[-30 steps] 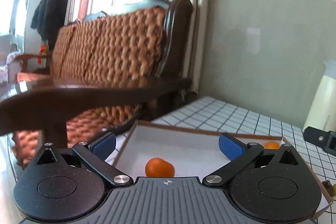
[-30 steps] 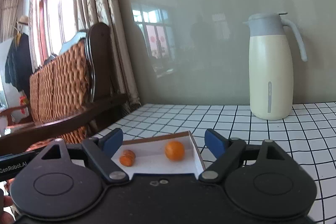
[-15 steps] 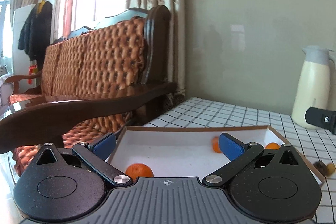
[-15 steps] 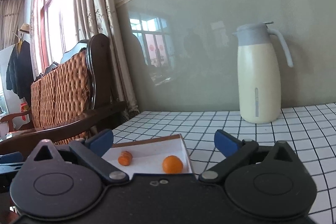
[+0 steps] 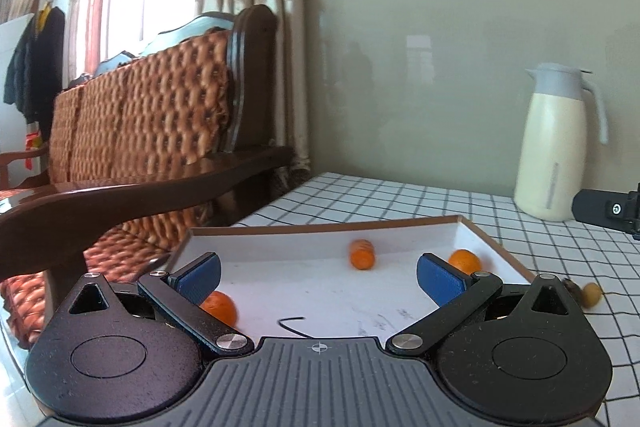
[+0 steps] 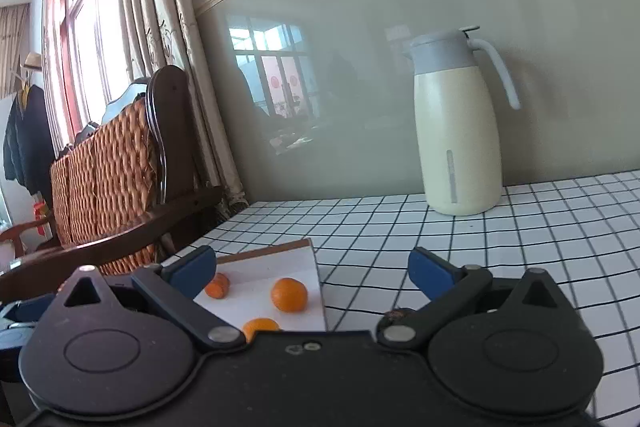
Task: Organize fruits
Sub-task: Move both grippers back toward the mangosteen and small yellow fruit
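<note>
A white tray with a brown rim lies on the checked table. Three oranges rest in it: one at the back middle, one at the right, one near the front left. My left gripper hangs open over the tray's front, nothing between its blue pads. My right gripper is wide open over the tray's right edge, holding nothing. The right wrist view shows the same oranges.
A small yellowish fruit and a dark one lie on the table just right of the tray. A cream thermos jug stands by the back wall. A wooden woven-back sofa borders the table's left edge.
The left view swung right, bringing the whole tray and jug into sight. The right gripper's jaws widened and it shifted right, so a third orange shows.
</note>
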`<state>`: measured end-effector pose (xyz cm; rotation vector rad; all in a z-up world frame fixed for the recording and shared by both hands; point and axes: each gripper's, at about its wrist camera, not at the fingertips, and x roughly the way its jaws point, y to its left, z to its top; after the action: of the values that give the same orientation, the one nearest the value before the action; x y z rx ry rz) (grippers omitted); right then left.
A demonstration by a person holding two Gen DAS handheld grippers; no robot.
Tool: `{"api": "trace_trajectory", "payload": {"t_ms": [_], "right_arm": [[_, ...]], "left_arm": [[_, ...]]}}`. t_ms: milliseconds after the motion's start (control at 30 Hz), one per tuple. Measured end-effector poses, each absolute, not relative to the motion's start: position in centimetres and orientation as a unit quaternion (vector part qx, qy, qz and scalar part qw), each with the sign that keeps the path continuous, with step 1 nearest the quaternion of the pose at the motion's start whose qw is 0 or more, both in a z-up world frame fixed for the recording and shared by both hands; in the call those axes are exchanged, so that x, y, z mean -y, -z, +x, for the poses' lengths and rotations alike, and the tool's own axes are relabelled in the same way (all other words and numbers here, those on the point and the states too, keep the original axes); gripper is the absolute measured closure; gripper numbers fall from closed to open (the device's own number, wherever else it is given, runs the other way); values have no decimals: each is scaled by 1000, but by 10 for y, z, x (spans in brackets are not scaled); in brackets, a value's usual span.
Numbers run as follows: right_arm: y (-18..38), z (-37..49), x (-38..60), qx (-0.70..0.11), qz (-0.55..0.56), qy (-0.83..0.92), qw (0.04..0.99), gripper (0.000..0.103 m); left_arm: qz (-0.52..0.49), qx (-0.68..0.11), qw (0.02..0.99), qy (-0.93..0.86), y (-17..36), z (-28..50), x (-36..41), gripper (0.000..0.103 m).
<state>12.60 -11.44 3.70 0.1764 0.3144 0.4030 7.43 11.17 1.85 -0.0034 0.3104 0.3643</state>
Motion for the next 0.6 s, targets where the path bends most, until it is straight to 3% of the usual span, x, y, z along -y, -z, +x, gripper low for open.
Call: {"api": "trace_trajectory", "payload": {"t_ms": [600], "right_arm": [[-27, 112, 160, -172, 77, -145, 971, 6]], "left_arm": [[21, -161, 981, -106, -15, 79, -58, 0]]}}
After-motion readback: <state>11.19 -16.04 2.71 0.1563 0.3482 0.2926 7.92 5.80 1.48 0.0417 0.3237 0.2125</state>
